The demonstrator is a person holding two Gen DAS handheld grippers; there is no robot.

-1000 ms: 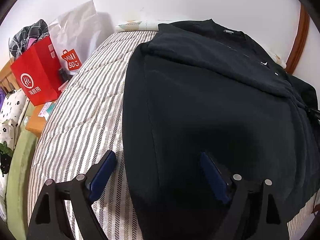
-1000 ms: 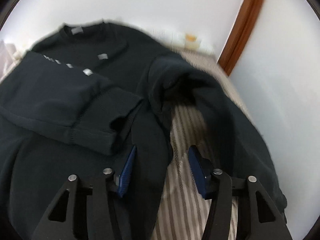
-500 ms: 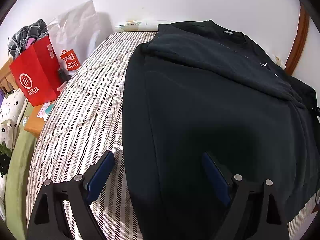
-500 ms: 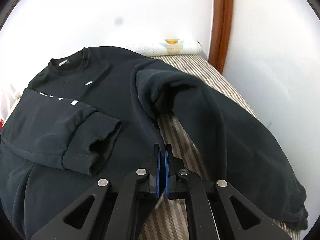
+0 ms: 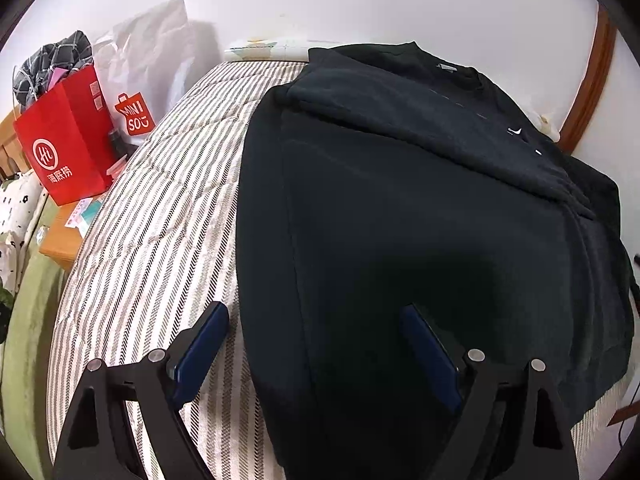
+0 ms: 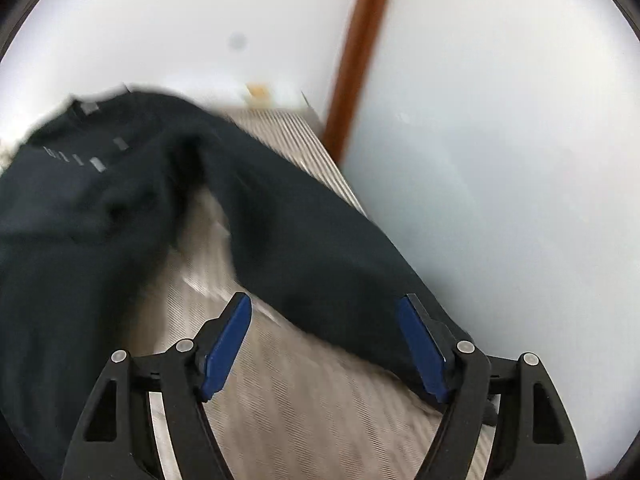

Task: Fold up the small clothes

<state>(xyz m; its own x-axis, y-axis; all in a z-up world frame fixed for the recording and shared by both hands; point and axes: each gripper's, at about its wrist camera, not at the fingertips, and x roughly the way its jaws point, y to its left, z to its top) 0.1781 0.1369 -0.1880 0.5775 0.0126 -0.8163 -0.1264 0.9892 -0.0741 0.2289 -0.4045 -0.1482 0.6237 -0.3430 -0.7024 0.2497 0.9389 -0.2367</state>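
A black sweatshirt [image 5: 400, 216] lies spread across the striped bed [image 5: 160, 216], collar toward the far edge by the wall, one sleeve already folded across the chest. I judge it soft, thick and limp: it will sag and drag if lifted from one spot, so cuffs, hem corners and side seams look like the best places to pinch. My left gripper [image 5: 316, 344] hangs with its fingers wide apart, holding nothing, astride the sweatshirt's left edge near the hem. My right gripper [image 6: 324, 344] is opening its fingers; the other sleeve [image 6: 320, 248] trails toward the bed's right edge, its end lying between them, not pinched.
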